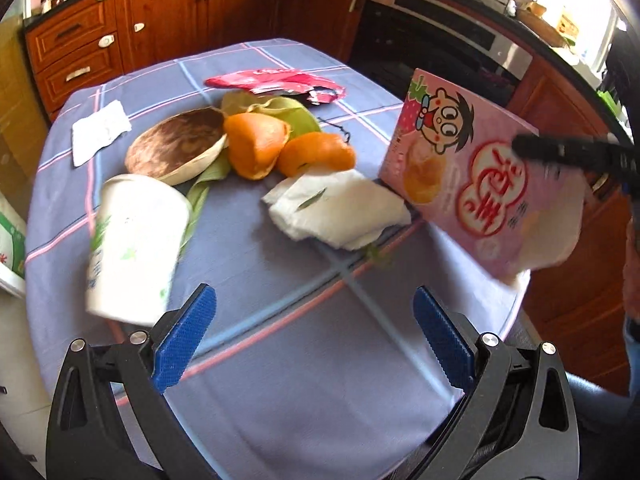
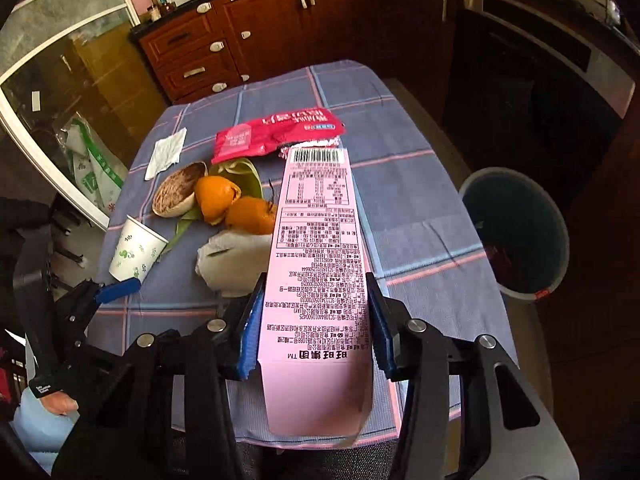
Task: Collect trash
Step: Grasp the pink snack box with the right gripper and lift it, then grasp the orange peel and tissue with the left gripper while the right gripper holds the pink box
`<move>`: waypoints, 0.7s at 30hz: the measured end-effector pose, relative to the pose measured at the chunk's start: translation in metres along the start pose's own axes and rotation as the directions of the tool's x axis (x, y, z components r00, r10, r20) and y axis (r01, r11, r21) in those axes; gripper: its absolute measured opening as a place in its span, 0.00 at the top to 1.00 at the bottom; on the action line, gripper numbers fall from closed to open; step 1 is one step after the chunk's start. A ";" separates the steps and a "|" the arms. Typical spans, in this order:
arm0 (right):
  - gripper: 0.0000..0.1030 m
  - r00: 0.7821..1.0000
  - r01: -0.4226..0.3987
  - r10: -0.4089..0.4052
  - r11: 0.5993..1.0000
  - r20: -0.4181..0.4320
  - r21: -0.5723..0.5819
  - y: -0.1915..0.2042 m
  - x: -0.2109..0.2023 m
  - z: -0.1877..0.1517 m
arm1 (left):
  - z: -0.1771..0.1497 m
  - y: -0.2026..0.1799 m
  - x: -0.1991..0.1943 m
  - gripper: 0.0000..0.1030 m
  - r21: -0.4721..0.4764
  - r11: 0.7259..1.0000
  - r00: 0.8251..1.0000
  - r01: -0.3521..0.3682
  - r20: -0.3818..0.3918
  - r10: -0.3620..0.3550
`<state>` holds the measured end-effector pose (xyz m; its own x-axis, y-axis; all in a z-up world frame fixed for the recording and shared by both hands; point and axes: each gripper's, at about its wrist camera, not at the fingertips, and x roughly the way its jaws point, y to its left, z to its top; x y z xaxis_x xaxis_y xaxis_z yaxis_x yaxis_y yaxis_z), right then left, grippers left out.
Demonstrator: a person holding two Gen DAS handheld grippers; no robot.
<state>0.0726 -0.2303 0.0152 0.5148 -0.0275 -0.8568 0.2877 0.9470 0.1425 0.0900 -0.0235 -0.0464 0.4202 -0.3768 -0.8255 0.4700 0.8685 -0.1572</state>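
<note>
Pinched between my right claw (image 2: 316, 320) pads is the flat pink cardboard snack box (image 2: 316, 264), lifted clear of the checked blue worktop (image 2: 412, 200). I judge this the carry step: next it must swing right of this claw to the round grey bin (image 2: 516, 232) on the floor, then release. My left claw (image 1: 316, 340) gapes wide and empty, a white paper cup (image 1: 136, 244) lying just ahead on its left.
</note>
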 end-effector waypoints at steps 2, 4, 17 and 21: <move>0.56 0.999 -0.014 0.014 1.000 -0.032 0.004 -0.001 0.010 -0.001 | 0.008 -0.004 0.008 0.04 -0.003 1.000 1.000 -0.001 0.000 0.001; 0.55 0.998 -0.042 0.044 0.999 -0.055 0.027 -0.002 0.020 -0.004 | 0.015 -0.006 0.016 0.04 -0.012 1.000 1.000 0.005 -0.005 -0.005; 0.58 0.995 -0.064 0.070 0.994 -0.071 0.093 -0.017 0.050 -0.003 | 0.064 -0.012 0.063 0.04 -0.010 0.998 0.996 -0.060 -0.070 0.060; 0.59 0.999 -0.023 0.025 0.998 -0.038 0.059 -0.023 0.042 -0.006 | 0.083 -0.014 0.065 0.04 -0.021 0.998 0.997 -0.061 -0.049 0.060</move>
<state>0.0828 -0.2509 -0.0271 0.4908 0.0085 -0.8712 0.3231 0.9269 0.1910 0.1749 -0.0872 -0.0529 0.4095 -0.3077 -0.8588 0.4271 0.8965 -0.1176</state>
